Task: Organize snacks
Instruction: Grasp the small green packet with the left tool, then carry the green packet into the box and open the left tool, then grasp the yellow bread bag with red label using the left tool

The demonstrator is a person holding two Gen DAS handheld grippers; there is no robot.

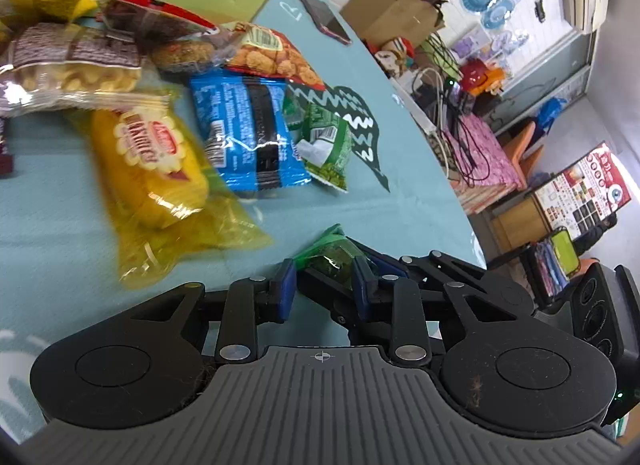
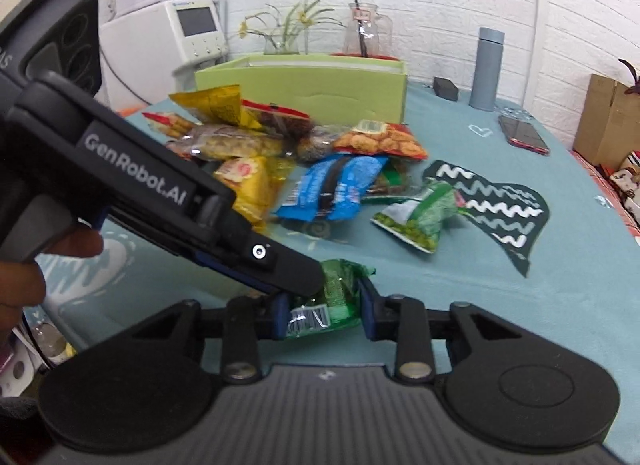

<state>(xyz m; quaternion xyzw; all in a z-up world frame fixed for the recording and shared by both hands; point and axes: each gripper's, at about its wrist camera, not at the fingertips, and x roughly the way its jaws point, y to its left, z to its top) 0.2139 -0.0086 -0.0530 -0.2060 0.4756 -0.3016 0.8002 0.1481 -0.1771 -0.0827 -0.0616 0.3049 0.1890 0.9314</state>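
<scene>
A small green snack packet point(image 2: 336, 297) lies on the teal tablecloth point(image 2: 440, 305), and both grippers are on it. My right gripper point(image 2: 324, 313) is shut on it, a blue pad against each side. My left gripper point(image 2: 304, 283) comes in from the left and is shut on the packet's upper left part. In the left wrist view the same green packet point(image 1: 330, 259) sits just ahead of my left gripper point(image 1: 324, 285), with my right gripper point(image 1: 360, 265) reaching in from the right. Beyond lie a yellow packet point(image 1: 156, 161), a blue packet point(image 1: 244, 133) and a green pea packet point(image 1: 326, 145).
More snack bags are piled in front of a light green box point(image 2: 312, 85) at the back. A phone point(image 2: 524, 133), a grey bottle point(image 2: 490, 69) and a dark zigzag patch point(image 2: 500, 209) are to the right. A hand point(image 2: 24, 277) holds the left gripper. The table edge point(image 1: 460, 201) curves along the right.
</scene>
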